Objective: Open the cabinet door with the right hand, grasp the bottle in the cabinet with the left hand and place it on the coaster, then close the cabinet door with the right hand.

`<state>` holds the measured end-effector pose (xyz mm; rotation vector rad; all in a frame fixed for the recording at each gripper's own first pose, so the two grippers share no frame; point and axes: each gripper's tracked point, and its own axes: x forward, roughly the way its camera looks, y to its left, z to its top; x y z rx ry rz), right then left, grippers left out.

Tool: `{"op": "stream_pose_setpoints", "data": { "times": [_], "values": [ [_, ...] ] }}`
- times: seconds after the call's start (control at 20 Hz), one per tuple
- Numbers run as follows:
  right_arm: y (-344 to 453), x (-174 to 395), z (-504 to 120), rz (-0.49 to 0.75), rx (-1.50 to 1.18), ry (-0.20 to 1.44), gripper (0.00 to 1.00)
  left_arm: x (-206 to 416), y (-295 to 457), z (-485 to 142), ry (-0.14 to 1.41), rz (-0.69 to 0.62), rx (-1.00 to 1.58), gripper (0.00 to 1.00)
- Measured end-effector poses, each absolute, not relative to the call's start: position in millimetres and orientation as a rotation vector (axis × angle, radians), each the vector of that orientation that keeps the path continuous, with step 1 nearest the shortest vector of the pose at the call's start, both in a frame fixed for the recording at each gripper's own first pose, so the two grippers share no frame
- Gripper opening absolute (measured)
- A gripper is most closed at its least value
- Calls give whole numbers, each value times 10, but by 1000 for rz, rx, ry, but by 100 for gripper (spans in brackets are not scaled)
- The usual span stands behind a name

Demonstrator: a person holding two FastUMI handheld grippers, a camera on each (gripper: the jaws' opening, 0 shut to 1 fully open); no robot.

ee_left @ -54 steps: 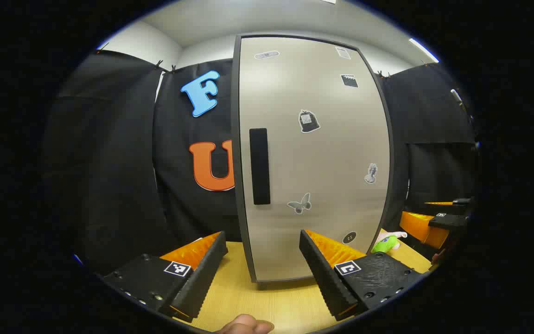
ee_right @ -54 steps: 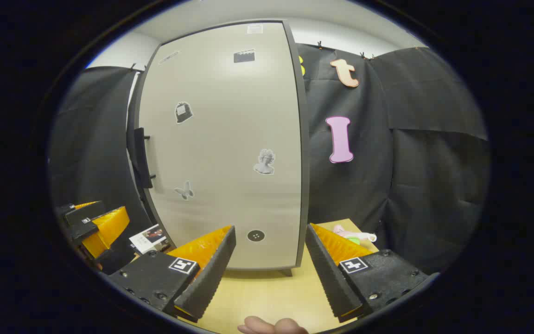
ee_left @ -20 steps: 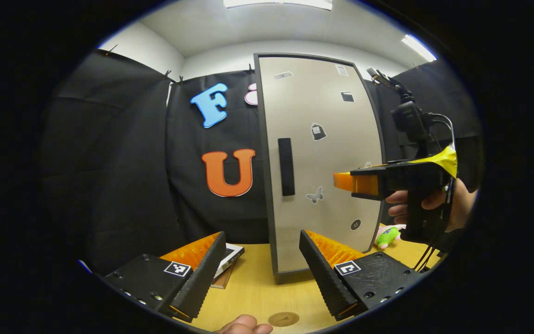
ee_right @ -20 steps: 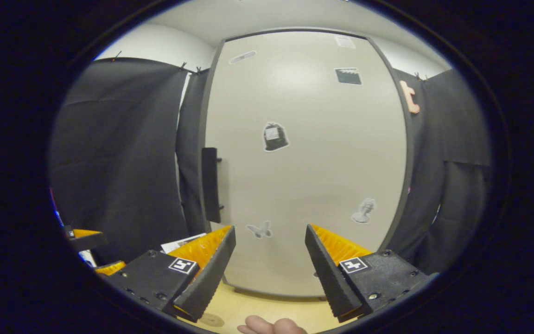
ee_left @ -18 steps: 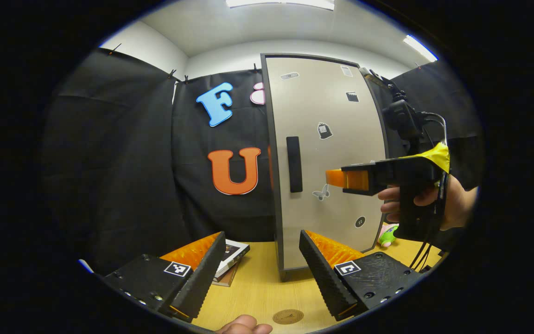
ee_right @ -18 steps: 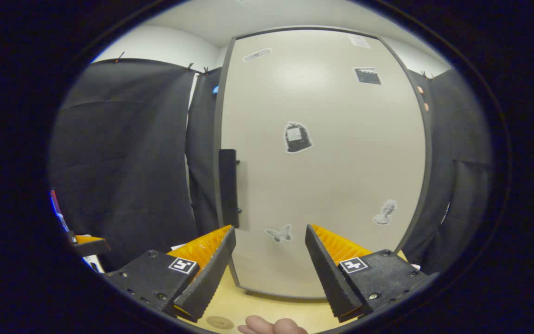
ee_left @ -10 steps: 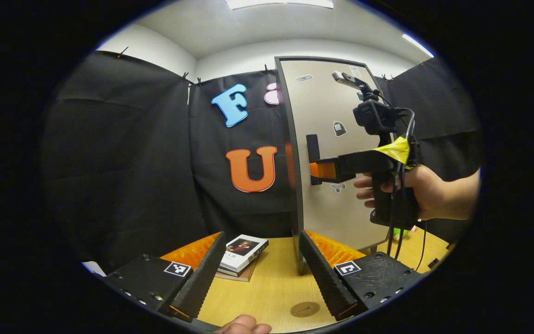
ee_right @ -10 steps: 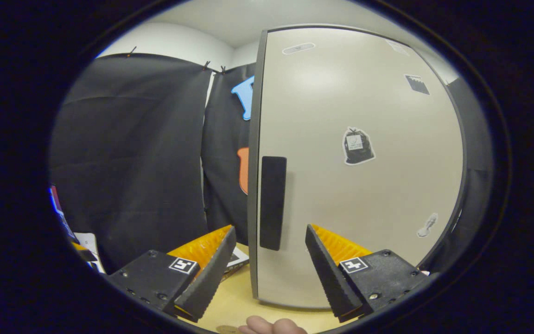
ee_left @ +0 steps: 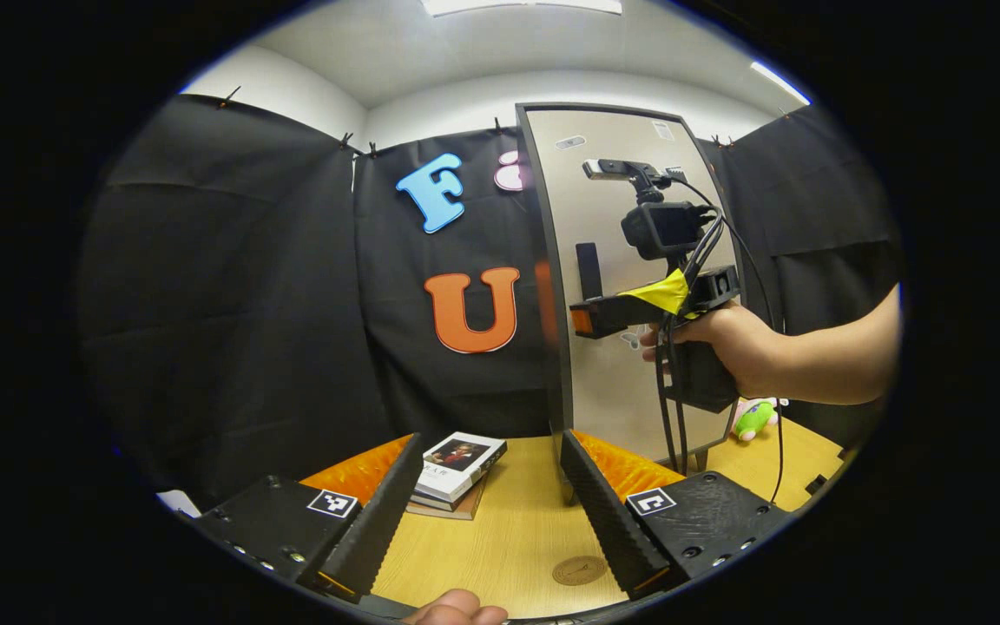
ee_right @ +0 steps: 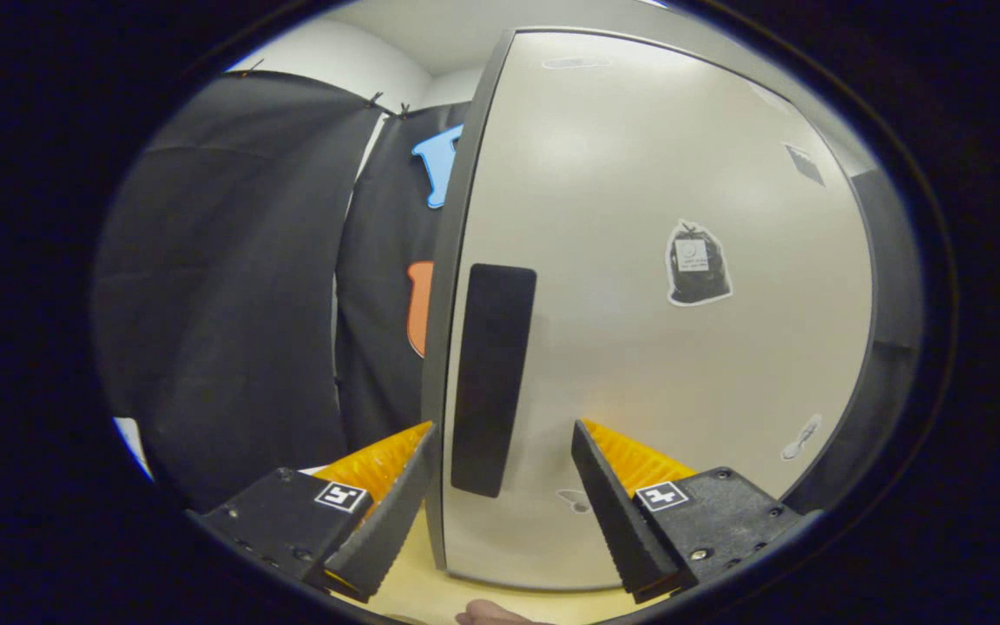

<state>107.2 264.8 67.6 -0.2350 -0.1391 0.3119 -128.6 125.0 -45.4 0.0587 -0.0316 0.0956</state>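
The tall grey cabinet [ee_left: 617,373] stands on the wooden table with its door [ee_right: 656,347] closed, so the bottle inside is hidden. A dark vertical handle [ee_right: 491,378] sits near the door's left edge. My right gripper [ee_right: 504,499] is open, close in front of the door, and the handle's lower end appears between its fingers. In the left gripper view a hand holds the right gripper [ee_left: 585,319] just below the handle [ee_left: 588,271]. My left gripper [ee_left: 490,512] is open and empty, low over the table. The round brown coaster [ee_left: 579,570] lies just in front of it.
A small stack of books [ee_left: 457,473] lies on the table [ee_left: 509,529] left of the cabinet. A green and pink toy [ee_left: 752,419] sits to the cabinet's right. Black cloth walls close the booth on all sides.
My right gripper has risen and moved left along the door up to the handle. My left gripper has drawn back and to the left, bringing the books and coaster into view. The door stays closed.
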Motion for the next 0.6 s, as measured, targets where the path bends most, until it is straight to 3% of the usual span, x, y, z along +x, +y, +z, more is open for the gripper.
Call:
{"op": "stream_pose_setpoints", "data": {
  "times": [0.15,0.25,0.3,0.4,0.6],
  "values": [
    [2667,1111,639,304,-254,-127,92,-1285,1293,-539,-17,101,43,96],
    [2685,1148,601,291,-293,-119,82,-1272,1293,-567,-14,97,37,97],
    [2709,1152,581,305,-300,-113,61,-1270,1311,-573,-14,99,40,97],
    [2695,1149,585,292,-281,-114,37,-1285,1362,-620,-4,113,54,97],
    [2696,1147,583,305,-257,-88,27,-1295,1412,-702,7,114,44,97]
  ]
}}
